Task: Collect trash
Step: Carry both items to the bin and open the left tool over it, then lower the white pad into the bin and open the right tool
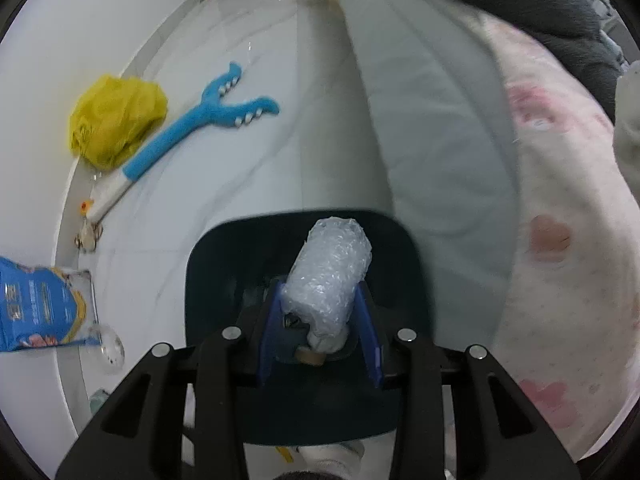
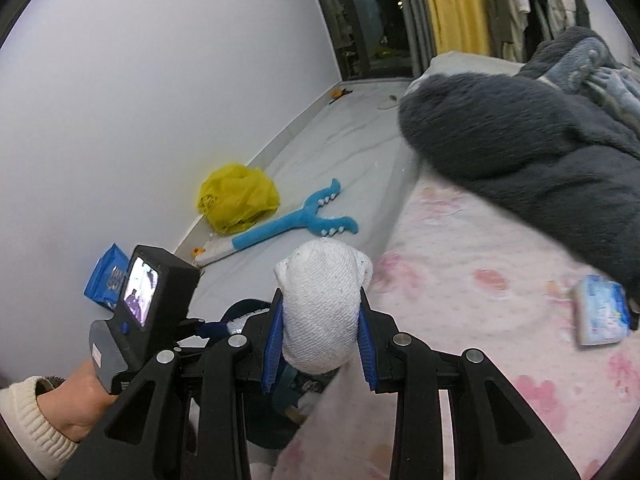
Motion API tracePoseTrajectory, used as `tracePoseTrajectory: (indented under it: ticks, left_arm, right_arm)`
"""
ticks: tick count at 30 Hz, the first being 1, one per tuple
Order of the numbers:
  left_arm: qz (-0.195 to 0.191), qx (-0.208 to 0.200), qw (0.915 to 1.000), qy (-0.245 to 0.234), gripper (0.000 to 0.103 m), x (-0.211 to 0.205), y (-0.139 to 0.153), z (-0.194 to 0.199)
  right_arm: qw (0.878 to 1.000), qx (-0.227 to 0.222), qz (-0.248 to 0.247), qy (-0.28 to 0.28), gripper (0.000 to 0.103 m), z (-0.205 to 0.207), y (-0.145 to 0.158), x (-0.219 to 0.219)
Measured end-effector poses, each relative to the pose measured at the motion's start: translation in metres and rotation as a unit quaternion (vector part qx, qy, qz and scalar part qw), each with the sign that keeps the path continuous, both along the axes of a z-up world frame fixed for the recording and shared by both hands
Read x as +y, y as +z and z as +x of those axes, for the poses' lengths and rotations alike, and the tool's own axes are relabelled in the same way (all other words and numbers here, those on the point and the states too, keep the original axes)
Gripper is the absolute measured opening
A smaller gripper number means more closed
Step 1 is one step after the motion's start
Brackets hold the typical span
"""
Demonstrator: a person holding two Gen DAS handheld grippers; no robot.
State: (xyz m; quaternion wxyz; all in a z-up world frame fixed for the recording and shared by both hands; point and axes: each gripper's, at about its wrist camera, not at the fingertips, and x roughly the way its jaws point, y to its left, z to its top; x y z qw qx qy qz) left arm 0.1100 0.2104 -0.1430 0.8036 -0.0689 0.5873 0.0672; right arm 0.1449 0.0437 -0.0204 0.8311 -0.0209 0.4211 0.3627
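Note:
My left gripper (image 1: pixel 320 312) is shut on a roll of bubble wrap (image 1: pixel 330 272) and holds it over the open mouth of a dark blue bin (image 1: pixel 208 264) on the floor. My right gripper (image 2: pixel 320 312) is shut on a crumpled white wad of textured paper towel (image 2: pixel 322 304), held above the bed's edge. The left gripper's body with its small screen (image 2: pixel 140 296) shows at the lower left of the right wrist view, over the bin (image 2: pixel 244 308).
On the pale floor lie a yellow plastic bag (image 1: pixel 116 120) (image 2: pixel 236 200), a blue plush claw toy (image 1: pixel 200 124) (image 2: pixel 296 224) and a blue packet (image 1: pixel 40 304) (image 2: pixel 106 276) by the wall. The bed with pink floral sheet (image 2: pixel 480 320) holds a dark fleece blanket (image 2: pixel 520 140) and a tissue pack (image 2: pixel 604 308).

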Motion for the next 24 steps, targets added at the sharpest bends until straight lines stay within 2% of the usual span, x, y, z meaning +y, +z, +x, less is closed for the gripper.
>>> tracePoseTrajectory:
  ticks: [7,9,12,17,24]
  left_arm:
    - [-0.021,0.042,0.9989,0.008,0.042,0.022,-0.019,-0.012]
    - [-0.027,0.048,0.9984,0.009,0.056,0.029,-0.021,-0.016]
    - [-0.028,0.043,0.9987,0.009,0.066,0.035,-0.019,-0.020]
    - [-0.034,0.008,0.9993,0.011,0.071,0.048,-0.005,-0.028]
    - [-0.034,-0.081,0.9960,0.015,0.075,0.066,0.033,-0.036]
  right_arm:
    - [1.000,0.016,-0.012,0.020,0.033,-0.003,-0.012,0.031]
    - [0.999,0.022,-0.018,0.026,0.033,-0.004,-0.017,0.039]
    - [0.999,0.030,-0.030,0.032,0.033,-0.005,-0.027,0.054]
    - [0.997,0.040,-0.045,0.041,0.033,-0.006,-0.042,0.075]
    - [0.994,0.063,-0.071,0.051,0.033,-0.008,-0.069,0.103]
